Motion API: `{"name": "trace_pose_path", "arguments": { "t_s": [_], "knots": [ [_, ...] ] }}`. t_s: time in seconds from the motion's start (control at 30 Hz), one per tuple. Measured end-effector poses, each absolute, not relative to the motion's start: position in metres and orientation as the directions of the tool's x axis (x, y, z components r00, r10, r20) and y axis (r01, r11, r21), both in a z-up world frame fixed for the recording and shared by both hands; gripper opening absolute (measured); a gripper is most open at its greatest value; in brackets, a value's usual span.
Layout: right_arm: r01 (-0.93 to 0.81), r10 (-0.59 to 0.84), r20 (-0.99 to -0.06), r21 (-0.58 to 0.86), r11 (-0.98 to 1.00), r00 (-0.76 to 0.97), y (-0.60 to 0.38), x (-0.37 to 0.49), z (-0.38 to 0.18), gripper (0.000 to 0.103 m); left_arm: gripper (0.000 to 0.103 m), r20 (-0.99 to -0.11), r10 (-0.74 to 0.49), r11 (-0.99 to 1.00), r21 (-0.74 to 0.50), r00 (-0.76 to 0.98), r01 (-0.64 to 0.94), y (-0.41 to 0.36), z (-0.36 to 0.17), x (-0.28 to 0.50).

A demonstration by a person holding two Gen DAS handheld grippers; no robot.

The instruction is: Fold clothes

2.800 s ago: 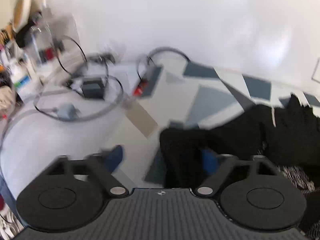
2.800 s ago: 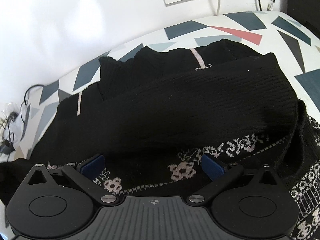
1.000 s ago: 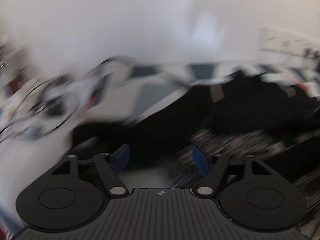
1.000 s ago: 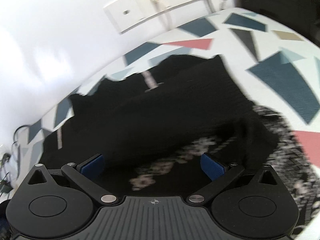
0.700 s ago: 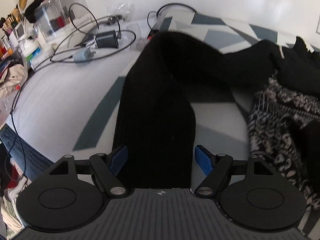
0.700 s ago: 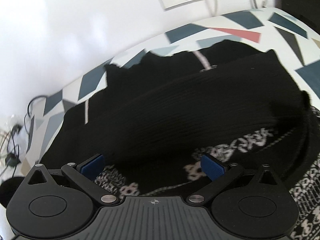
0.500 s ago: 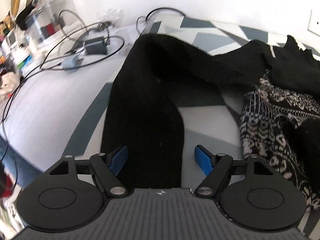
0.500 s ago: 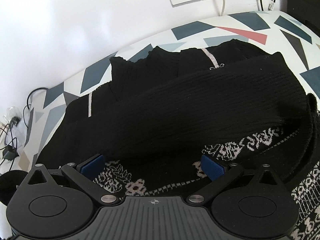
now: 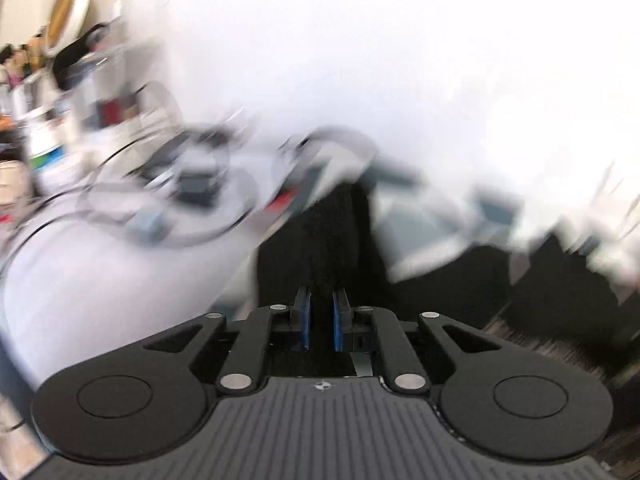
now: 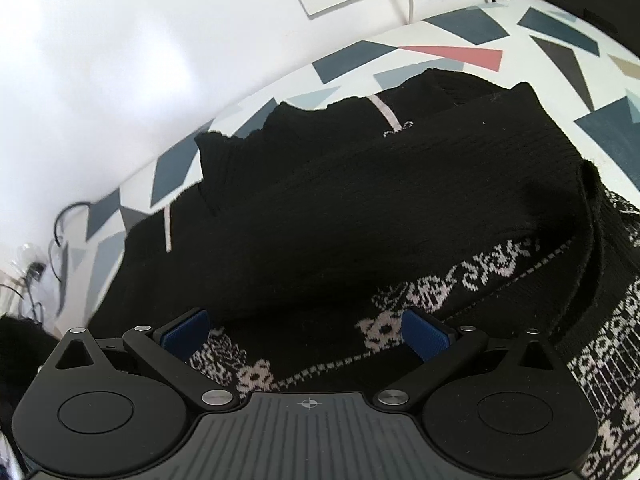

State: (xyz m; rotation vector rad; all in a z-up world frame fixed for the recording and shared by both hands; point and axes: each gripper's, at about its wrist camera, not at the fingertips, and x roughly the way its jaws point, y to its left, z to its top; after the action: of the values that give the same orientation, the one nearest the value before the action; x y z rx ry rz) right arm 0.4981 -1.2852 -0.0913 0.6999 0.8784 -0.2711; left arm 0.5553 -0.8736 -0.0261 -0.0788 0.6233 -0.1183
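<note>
At the lower centre of the left wrist view, the left gripper [image 9: 320,322] was pinched on the black sweater sleeve [image 9: 332,232], its jaws just closed. The right gripper [image 10: 304,330] was held spread over the half-folded patterned sweater [image 10: 360,208] on the tabletop [image 10: 460,36]; this sleeve remained to be folded in.

surface: tabletop [image 10: 452,32], white cover with grey-blue, red and dark triangles | on it: black knit sweater [image 10: 360,208] with white patterned band, spread flat | far left edge: cables [image 10: 60,220], blurred clutter
</note>
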Motion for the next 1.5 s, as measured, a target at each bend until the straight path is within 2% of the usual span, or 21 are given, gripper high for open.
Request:
{"name": "trace_pose_path", "arguments": {
  "t_s": [0.1, 0.2, 0.3, 0.37, 0.5, 0.63, 0.73, 0.77, 0.8, 0.87, 0.93, 0.97, 1.0, 1.1, 1.27, 1.37, 1.47, 1.5],
  "knots": [
    [0.516, 0.032, -0.767, 0.461, 0.722, 0.641, -1.298, 0.491, -0.089, 0.102, 0.011, -0.512, -0.256, 0.966, -0.096, 0.82, 0.241, -0.913, 0.001, 0.566],
    [0.529, 0.019, -0.758, 0.472, 0.706, 0.652, -1.311, 0.479, -0.088, 0.102, 0.011, -0.484, -0.402, 0.906, -0.087, 0.777, 0.414, -0.965, 0.009, 0.567],
    [0.547, -0.004, -0.758, 0.468, 0.694, 0.652, -1.323, 0.465, -0.088, 0.102, 0.011, -0.509, -0.517, 0.83, -0.1, 0.688, 0.549, -1.017, -0.008, 0.561],
    [0.562, -0.022, -0.759, 0.462, 0.686, 0.65, -1.33, 0.455, -0.089, 0.102, 0.013, -0.562, -0.575, 0.774, -0.137, 0.595, 0.618, -1.043, -0.027, 0.558],
    [0.58, -0.048, -0.764, 0.447, 0.681, 0.644, -1.339, 0.445, -0.089, 0.102, 0.025, -0.706, -0.57, 0.72, -0.183, 0.42, 0.67, -1.067, -0.059, 0.554],
    [0.57, -0.051, -0.763, 0.434, 0.698, 0.644, -1.338, 0.445, -0.088, 0.102, 0.027, -0.644, -0.586, 0.76, -0.223, 0.493, 0.611, -1.035, -0.044, 0.546],
    [0.558, -0.051, -0.763, 0.423, 0.714, 0.644, -1.331, 0.449, -0.089, 0.102, 0.051, -0.594, -0.557, 0.804, -0.21, 0.581, 0.556, -1.005, -0.026, 0.547],
    [0.544, -0.039, -0.761, 0.426, 0.723, 0.647, -1.327, 0.451, -0.088, 0.102, 0.065, -0.582, -0.531, 0.825, -0.188, 0.616, 0.534, -0.995, -0.022, 0.547],
    [0.528, -0.026, -0.759, 0.428, 0.734, 0.651, -1.323, 0.454, -0.087, 0.101, 0.068, -0.591, -0.485, 0.85, -0.147, 0.644, 0.505, -0.987, -0.024, 0.547],
    [0.457, 0.002, -0.741, 0.417, 0.786, 0.671, -1.308, 0.457, -0.082, 0.101, 0.067, -0.63, -0.381, 0.893, -0.061, 0.677, 0.445, -0.975, -0.034, 0.55],
    [0.37, 0.04, -0.724, 0.398, 0.839, 0.689, -1.292, 0.461, -0.076, 0.099, 0.061, -0.681, -0.293, 0.913, 0.008, 0.671, 0.408, -0.966, -0.052, 0.554],
    [0.326, 0.068, -0.717, 0.396, 0.858, 0.693, -1.285, 0.463, -0.074, 0.098, 0.044, -0.7, -0.266, 0.914, 0.034, 0.662, 0.404, -0.963, -0.063, 0.555],
    [0.281, 0.105, -0.712, 0.402, 0.871, 0.695, -1.278, 0.464, -0.073, 0.094, 0.032, -0.716, -0.245, 0.912, 0.058, 0.654, 0.406, -0.961, -0.071, 0.555],
    [0.179, 0.184, -0.698, 0.412, 0.893, 0.692, -1.257, 0.466, -0.067, 0.09, 0.032, -0.74, -0.216, 0.911, 0.082, 0.637, 0.404, -0.964, -0.089, 0.554],
    [0.034, 0.268, -0.682, 0.395, 0.918, 0.681, -1.221, 0.472, -0.054, 0.09, 0.032, -0.733, -0.204, 0.913, 0.096, 0.648, 0.397, -0.97, -0.094, 0.547],
    [-0.045, 0.297, -0.711, 0.351, 0.935, 0.638, -1.2, 0.479, -0.058, 0.093, 0.033, -0.734, -0.19, 0.913, 0.113, 0.652, 0.393, -0.972, -0.098, 0.548],
    [-0.042, 0.249, -0.76, 0.281, 0.959, 0.6, -1.188, 0.488, -0.068, 0.082, 0.033, -0.733, -0.178, 0.906, 0.138, 0.656, 0.4, -0.976, -0.096, 0.547],
    [-0.028, 0.242, -0.764, 0.282, 0.959, 0.599, -1.19, 0.489, -0.069, 0.071, 0.033, -0.73, -0.177, 0.902, 0.149, 0.66, 0.406, -0.977, -0.097, 0.546]
  ]
}}
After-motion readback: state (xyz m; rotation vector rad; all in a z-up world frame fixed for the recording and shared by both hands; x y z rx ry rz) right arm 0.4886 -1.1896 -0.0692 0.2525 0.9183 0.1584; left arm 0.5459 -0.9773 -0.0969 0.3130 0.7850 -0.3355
